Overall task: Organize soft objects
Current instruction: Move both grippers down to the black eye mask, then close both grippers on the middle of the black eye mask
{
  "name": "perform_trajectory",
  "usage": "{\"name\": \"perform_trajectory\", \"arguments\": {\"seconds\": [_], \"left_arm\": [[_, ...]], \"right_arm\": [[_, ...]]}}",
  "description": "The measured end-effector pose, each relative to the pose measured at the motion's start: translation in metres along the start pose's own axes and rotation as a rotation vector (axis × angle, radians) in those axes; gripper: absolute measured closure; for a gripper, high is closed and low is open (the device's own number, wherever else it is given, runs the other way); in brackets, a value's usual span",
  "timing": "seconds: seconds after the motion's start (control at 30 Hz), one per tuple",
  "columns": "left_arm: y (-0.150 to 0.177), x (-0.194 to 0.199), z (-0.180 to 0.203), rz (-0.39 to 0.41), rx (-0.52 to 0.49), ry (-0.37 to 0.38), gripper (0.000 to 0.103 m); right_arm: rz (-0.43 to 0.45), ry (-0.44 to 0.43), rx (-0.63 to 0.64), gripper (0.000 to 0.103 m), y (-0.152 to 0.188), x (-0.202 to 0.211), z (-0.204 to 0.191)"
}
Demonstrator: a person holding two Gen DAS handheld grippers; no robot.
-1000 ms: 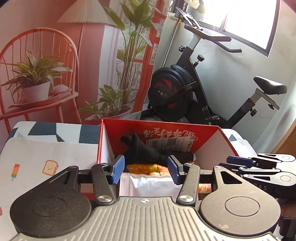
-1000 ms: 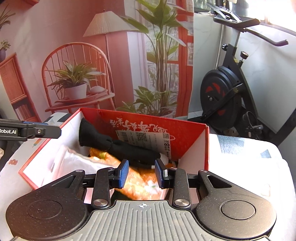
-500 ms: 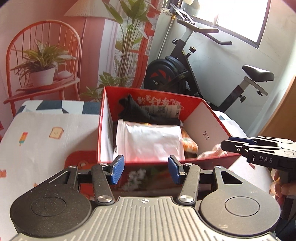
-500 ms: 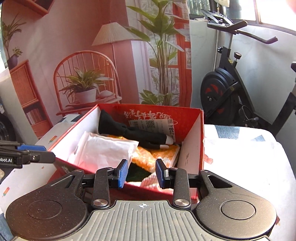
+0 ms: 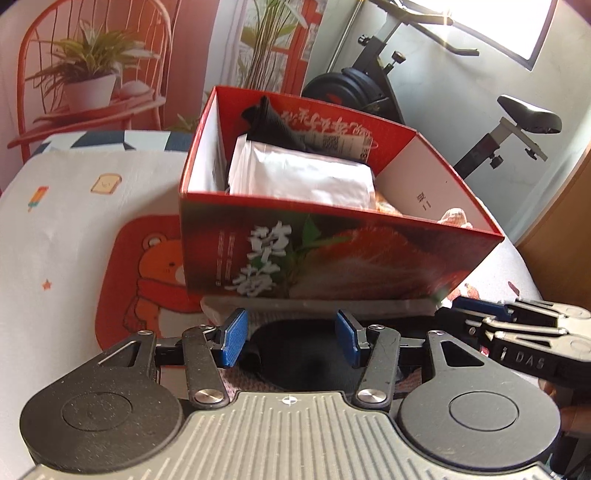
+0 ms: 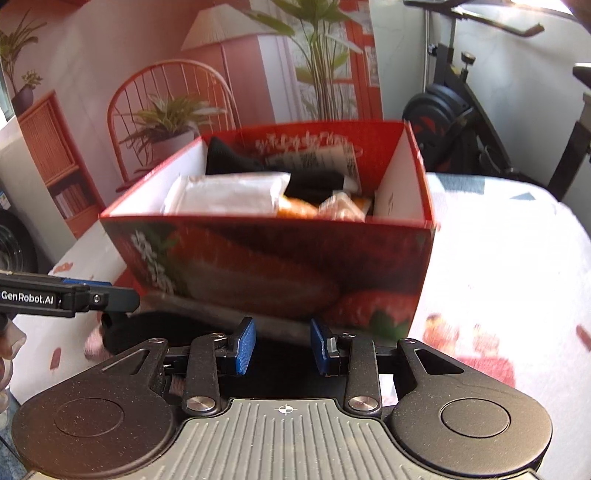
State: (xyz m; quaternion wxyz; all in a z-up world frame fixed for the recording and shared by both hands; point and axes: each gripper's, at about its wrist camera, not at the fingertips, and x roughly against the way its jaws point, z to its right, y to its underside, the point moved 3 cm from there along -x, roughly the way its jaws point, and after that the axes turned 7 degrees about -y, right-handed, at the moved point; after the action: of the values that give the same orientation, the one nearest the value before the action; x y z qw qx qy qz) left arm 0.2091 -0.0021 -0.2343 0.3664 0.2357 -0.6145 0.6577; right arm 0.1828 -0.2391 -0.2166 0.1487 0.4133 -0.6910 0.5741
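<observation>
Several soft things fill the red box [image 5: 332, 258]: a white packet [image 5: 303, 177] on top, a black glove [image 5: 273, 122] against the far wall, and orange packets [image 6: 295, 210] toward the right. The box stands on a cloth [image 5: 74, 221] printed with toast, ice lollies and an orange bear [image 5: 155, 273]. A dark, soft item [image 5: 299, 354] lies on the cloth just in front of the box's near wall; what it is cannot be told.

The left gripper [image 5: 291, 338] hangs over that dark item, its blue pads [image 5: 232, 336] apart on either side, not pressing it. The right gripper [image 6: 282, 345] is just beside it to the right, near the box's front wall, its jaws narrower but parted, with nothing between them. A fingertip shows at the lower right edge of the left view.

Beyond the table's far edge hangs a printed backdrop [image 6: 147, 66] showing a red chair, potted plants and a lamp. To its right stands an exercise bike [image 5: 388, 88] against a pale wall, under a bright window [image 5: 517, 26].
</observation>
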Motion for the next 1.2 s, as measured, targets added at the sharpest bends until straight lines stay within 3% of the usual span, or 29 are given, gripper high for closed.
{"name": "perform_trajectory", "arguments": {"seconds": [0.13, 0.37, 0.6, 1.07, 1.13, 1.2], "left_arm": [[0.011, -0.004, 0.000, -0.009, 0.016, -0.004, 0.048], [0.031, -0.002, 0.000, -0.003, 0.048, 0.000, 0.048], [0.046, 0.001, 0.001, 0.023, 0.043, 0.003, 0.048], [0.057, -0.006, 0.004, 0.051, 0.002, -0.017, 0.047], [0.058, -0.006, 0.002, 0.052, 0.010, -0.009, 0.047], [0.058, -0.006, 0.001, 0.052, 0.015, -0.003, 0.047]], "right_arm": [[-0.017, 0.001, -0.005, 0.071, 0.017, -0.006, -0.002], [0.035, 0.026, 0.050, 0.070, 0.040, 0.005, -0.011], [0.069, 0.015, 0.021, 0.069, 0.060, 0.011, -0.008], [0.101, -0.014, -0.017, 0.068, 0.066, 0.014, -0.003], [0.107, -0.010, -0.017, 0.065, 0.064, 0.016, -0.004], [0.117, 0.021, 0.021, 0.043, 0.062, 0.017, -0.008]]}}
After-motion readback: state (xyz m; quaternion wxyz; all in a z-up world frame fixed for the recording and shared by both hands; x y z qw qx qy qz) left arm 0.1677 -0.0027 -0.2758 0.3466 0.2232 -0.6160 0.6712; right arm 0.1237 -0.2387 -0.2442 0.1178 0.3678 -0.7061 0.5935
